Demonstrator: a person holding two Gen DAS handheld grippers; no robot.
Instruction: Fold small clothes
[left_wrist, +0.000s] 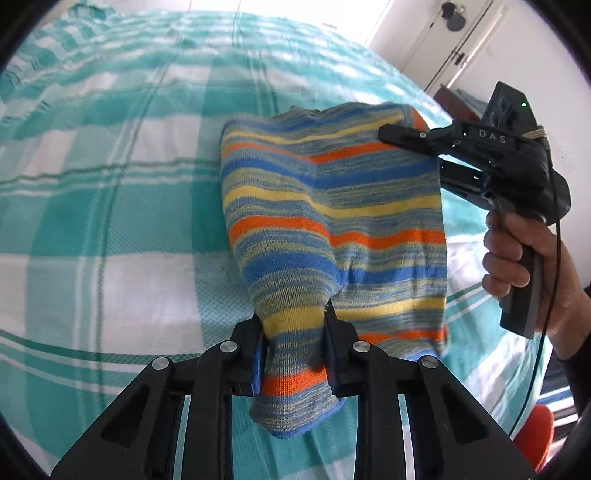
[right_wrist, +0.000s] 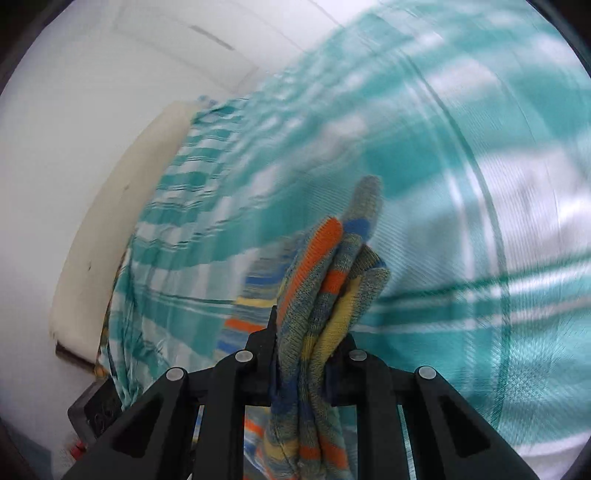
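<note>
While the left gripper (left_wrist: 291, 354) is pinching the near end of the striped knitted garment in blue, yellow, orange and grey-green bands (left_wrist: 332, 214), its jaws are drawn narrow on a bunched neck of the knit, with a short tail hanging below them. From there the garment is running away and upward, spreading into a wider panel that is hanging clear above the bed spread with a teal and white checked cloth (left_wrist: 110, 192). At the far upper corner the right gripper (left_wrist: 400, 134) is clamping the other end, its jaws closed on several gathered layers, as the right wrist view is showing from close up (right_wrist: 312, 354). So the long axis is lying between the two grippers, near-low to far-high, and each is holding one end, so neither is nearer the middle. The fold seems to be turning on bringing the far end over toward the near one, or lowering both onto the bed; the right wrist view is blurring, which suggests motion.
</note>
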